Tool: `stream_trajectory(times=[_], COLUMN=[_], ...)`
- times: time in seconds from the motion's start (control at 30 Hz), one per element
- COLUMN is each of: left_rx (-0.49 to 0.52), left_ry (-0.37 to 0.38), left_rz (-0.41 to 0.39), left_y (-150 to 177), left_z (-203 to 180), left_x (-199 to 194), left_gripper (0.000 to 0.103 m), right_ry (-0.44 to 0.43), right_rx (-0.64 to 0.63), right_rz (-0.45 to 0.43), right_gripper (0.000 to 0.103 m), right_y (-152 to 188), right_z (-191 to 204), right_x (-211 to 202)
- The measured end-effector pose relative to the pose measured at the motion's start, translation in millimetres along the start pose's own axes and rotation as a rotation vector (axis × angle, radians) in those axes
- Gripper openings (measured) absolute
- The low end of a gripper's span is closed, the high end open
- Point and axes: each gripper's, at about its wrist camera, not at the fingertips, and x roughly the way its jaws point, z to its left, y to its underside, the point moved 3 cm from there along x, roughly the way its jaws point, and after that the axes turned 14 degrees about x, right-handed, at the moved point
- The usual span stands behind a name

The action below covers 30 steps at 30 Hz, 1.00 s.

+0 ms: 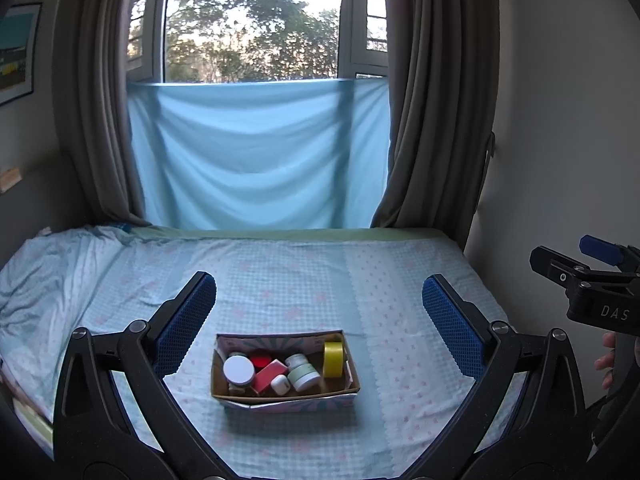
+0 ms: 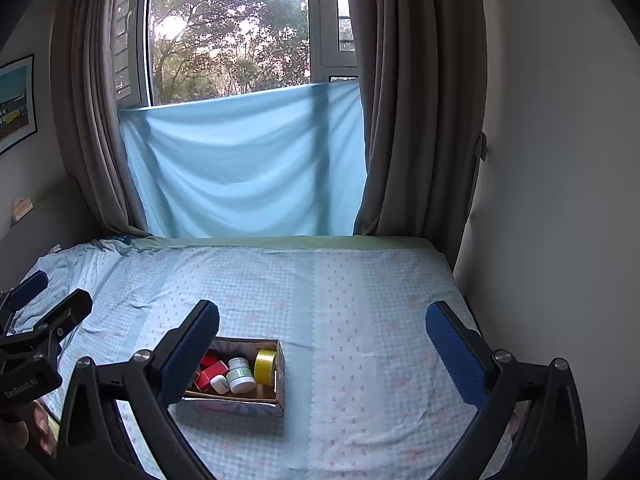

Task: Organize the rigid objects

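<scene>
A shallow cardboard box (image 1: pixel 285 397) sits on the bed and holds several small items: a white-lidded jar (image 1: pixel 239 369), a red box (image 1: pixel 270 374), a red lid (image 1: pixel 260 359), pale green jars (image 1: pixel 304 374) and a yellow tape roll (image 1: pixel 333 359). My left gripper (image 1: pixel 320 332) is open and empty, held above and in front of the box. My right gripper (image 2: pixel 322 344) is open and empty, to the right of the box (image 2: pixel 256 403); its left finger (image 2: pixel 188 354) hides the box's left part. The yellow tape roll (image 2: pixel 265 366) shows there too.
The bed (image 1: pixel 400 300) has a pale blue patterned sheet, rumpled at the left. A wall (image 2: pixel 560 200) borders the bed on the right. Grey curtains (image 1: pixel 436 100) and a blue cloth (image 1: pixel 260 160) hang at the window behind.
</scene>
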Motion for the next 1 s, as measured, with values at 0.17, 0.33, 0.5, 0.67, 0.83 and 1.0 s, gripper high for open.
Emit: stream_trajectory(times=[0.17, 0.33, 0.5, 0.67, 0.83, 1.0], left_rx=[0.006, 0.01, 0.007, 0.006, 0.01, 0.025], left_ry=[0.001, 0.001, -0.002, -0.016, -0.043, -0.08], left_rz=[0.002, 0.003, 0.003, -0.007, -0.029, -0.061], left_y=[0.0, 0.2, 0.4, -0.2, -2.1, -3.8], left_z=[0.6, 1.1, 3.2, 4.8, 6.5, 6.8], left_x=[2.8, 4.8, 6.4, 5.5, 3.0, -0.7], left_gripper=[0.103, 0.103, 0.103, 0.103, 0.103, 0.103], right_ry=[0.0, 0.002, 0.002, 0.002, 0.002, 0.004], right_rx=[0.004, 0.004, 0.003, 0.004, 0.004, 0.007], right_rz=[0.0, 0.004, 0.007, 0.008, 0.006, 0.003], right_gripper=[0.103, 0.103, 0.103, 0.103, 0.103, 0.103], right_y=[0.4, 0.4, -0.3, -0.2, -1.1, 0.2], right_z=[-1.3, -0.5, -0.4, -0.6, -0.8, -0.5], right_x=[1.1, 2.8, 4.2, 4.6, 6.0, 6.4])
